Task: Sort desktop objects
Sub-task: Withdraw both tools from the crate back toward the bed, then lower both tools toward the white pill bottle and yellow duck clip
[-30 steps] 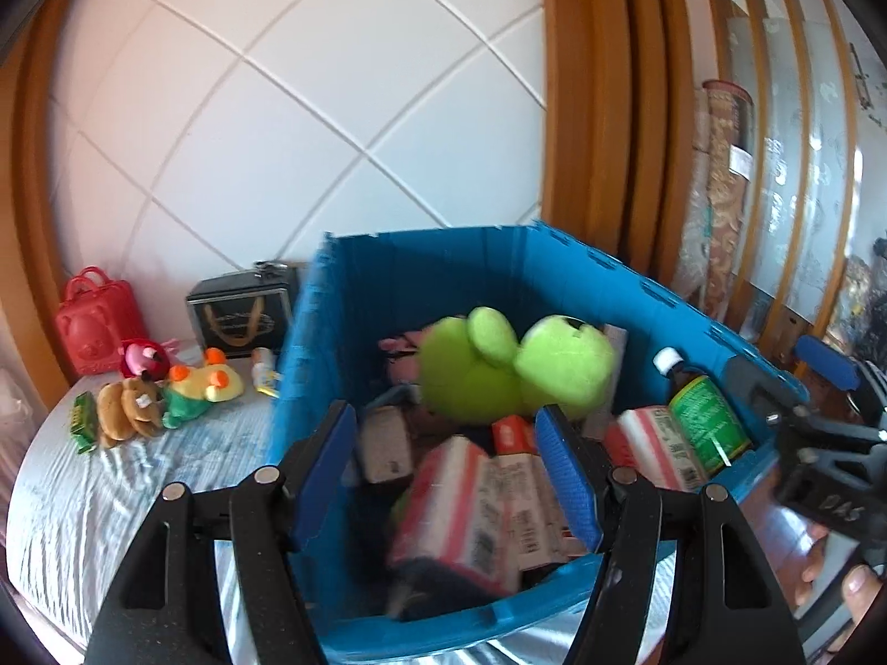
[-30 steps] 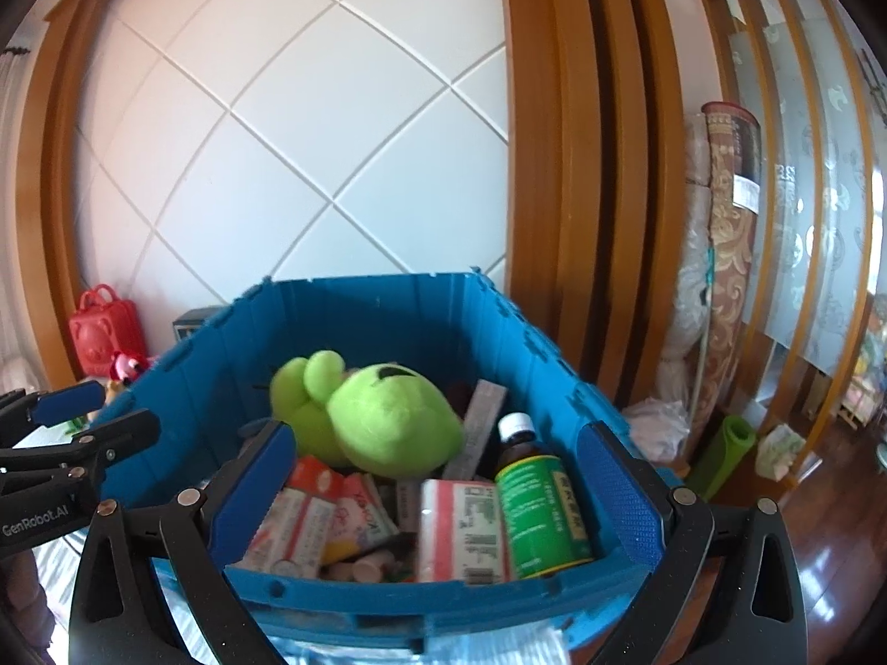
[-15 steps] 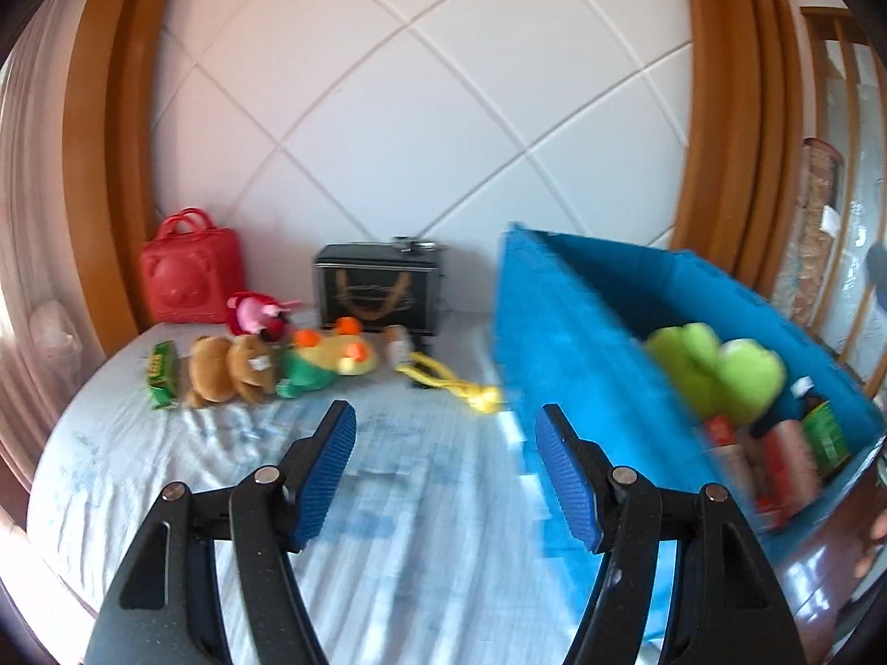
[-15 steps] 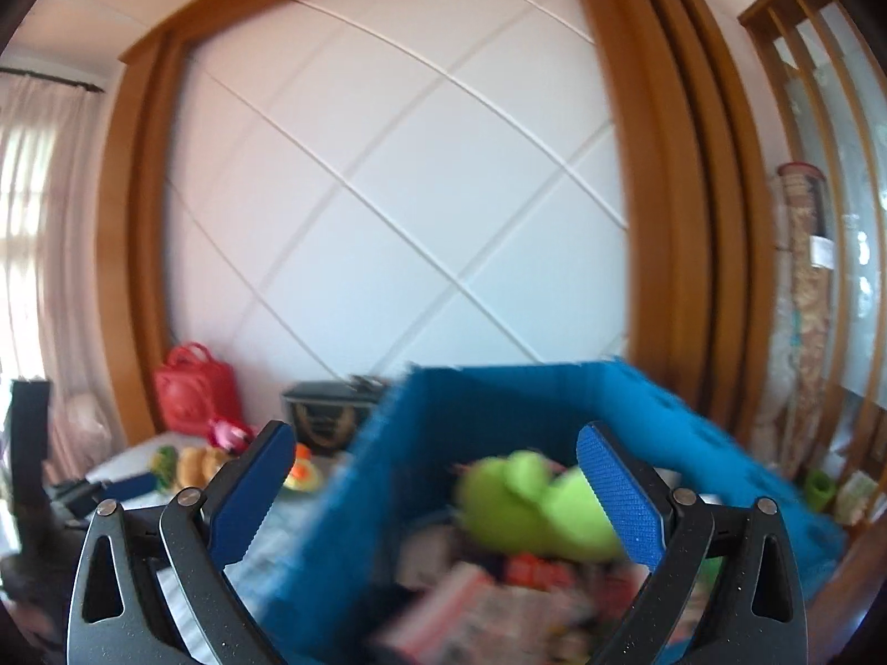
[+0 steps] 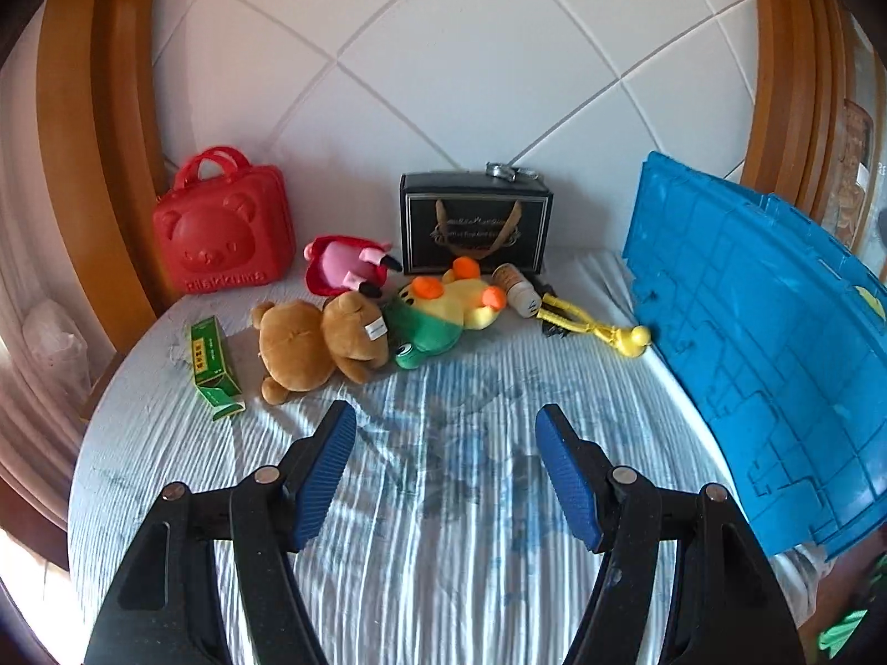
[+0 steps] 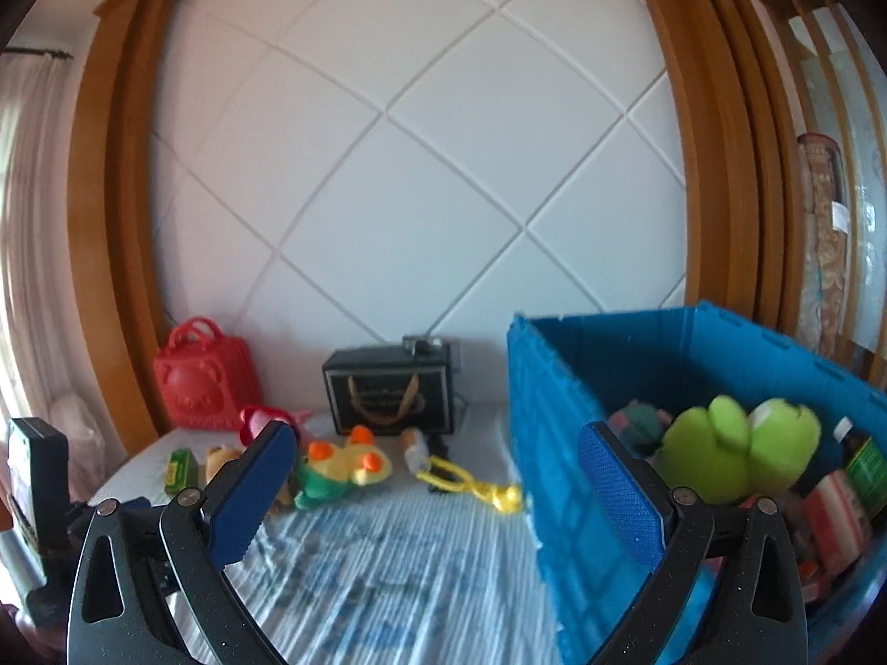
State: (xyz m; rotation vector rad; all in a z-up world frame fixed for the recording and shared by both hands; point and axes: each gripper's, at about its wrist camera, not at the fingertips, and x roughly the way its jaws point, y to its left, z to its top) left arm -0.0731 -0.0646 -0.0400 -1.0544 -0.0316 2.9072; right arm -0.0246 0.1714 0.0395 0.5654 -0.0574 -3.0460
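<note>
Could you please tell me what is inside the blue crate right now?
Inside the blue crate: a green plush, a green-labelled bottle and red-and-white boxes. Whatever lies beneath them is covered.

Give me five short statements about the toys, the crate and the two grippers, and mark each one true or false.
1. The left gripper is open and empty. True.
2. The brown bear lies inside the blue crate. False: it lies on the cloth, outside.
3. A green frog toy is in the crate. True.
4. The red bear case lies flat. False: it stands upright by the wall.
5. The right gripper holds a bottle. False: it is open, empty.
</note>
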